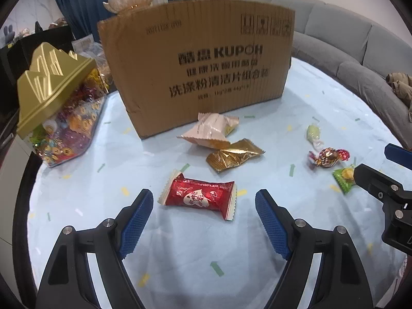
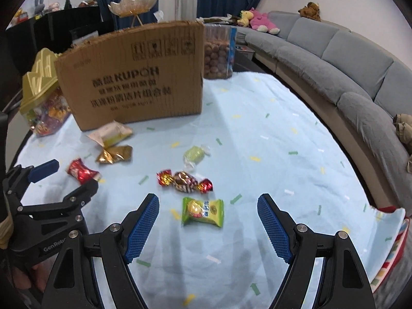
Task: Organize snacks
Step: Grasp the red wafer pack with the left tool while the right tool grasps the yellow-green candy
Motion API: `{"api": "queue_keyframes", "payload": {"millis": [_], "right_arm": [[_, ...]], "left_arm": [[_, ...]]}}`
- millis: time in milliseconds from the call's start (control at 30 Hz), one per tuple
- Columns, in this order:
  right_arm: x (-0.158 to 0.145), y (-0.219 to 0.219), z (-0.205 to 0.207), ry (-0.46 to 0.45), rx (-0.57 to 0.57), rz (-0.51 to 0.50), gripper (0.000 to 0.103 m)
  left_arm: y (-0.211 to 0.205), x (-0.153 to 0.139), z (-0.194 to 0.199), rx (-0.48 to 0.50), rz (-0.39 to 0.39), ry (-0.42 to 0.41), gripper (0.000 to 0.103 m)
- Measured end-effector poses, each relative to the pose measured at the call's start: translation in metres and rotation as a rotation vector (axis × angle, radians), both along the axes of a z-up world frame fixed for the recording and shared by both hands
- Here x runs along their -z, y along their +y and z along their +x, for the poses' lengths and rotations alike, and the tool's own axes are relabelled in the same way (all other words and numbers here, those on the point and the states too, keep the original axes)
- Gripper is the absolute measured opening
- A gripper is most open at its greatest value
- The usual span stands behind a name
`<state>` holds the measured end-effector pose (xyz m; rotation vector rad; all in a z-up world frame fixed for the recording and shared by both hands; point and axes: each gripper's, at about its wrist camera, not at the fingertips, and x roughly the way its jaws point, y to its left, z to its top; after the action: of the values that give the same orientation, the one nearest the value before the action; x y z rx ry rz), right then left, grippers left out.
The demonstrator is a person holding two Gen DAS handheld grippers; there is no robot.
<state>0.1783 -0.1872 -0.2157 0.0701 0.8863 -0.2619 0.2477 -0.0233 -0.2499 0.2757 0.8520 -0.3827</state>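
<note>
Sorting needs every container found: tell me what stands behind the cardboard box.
Behind the cardboard box, a clear tub of round brown snacks shows past its right edge, and a shell-shaped dish rises above its top. Anything directly behind the box is covered.

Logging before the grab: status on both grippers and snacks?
Left gripper open over red foil-wrapped candy. Right gripper open over green square snack packet. Neither touched; nothing in the way.

Six wrapped snacks lie on the table [image 2: 270, 134]: one red packet [image 1: 198, 197], one gold packet [image 1: 233, 154], one cream packet [image 1: 208, 130], one pale green candy [image 2: 195, 154], one brown twist-wrapped candy [image 2: 184, 179], one green packet [image 2: 203, 211]. One cardboard box [image 1: 200, 64] and two jars, gold-lidded [image 1: 54, 108] and clear [image 2: 219, 51], stand along the far edge.
</note>
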Motion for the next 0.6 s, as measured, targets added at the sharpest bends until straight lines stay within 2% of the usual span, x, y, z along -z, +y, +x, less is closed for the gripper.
{"api": "queue_keyframes", "payload": {"millis": [267,600], "right_arm": [[0.016,-0.002,0.003,0.03,0.019,0.027,0.079],[0.027,-0.002,0.01,0.043,0.022,0.042,0.079]], "left_arm": [[-0.001,0.01,0.007,0.008,-0.001,0.016,0.081],[0.002,0.009,0.021,-0.014,-0.032,0.026,0.081]]}}
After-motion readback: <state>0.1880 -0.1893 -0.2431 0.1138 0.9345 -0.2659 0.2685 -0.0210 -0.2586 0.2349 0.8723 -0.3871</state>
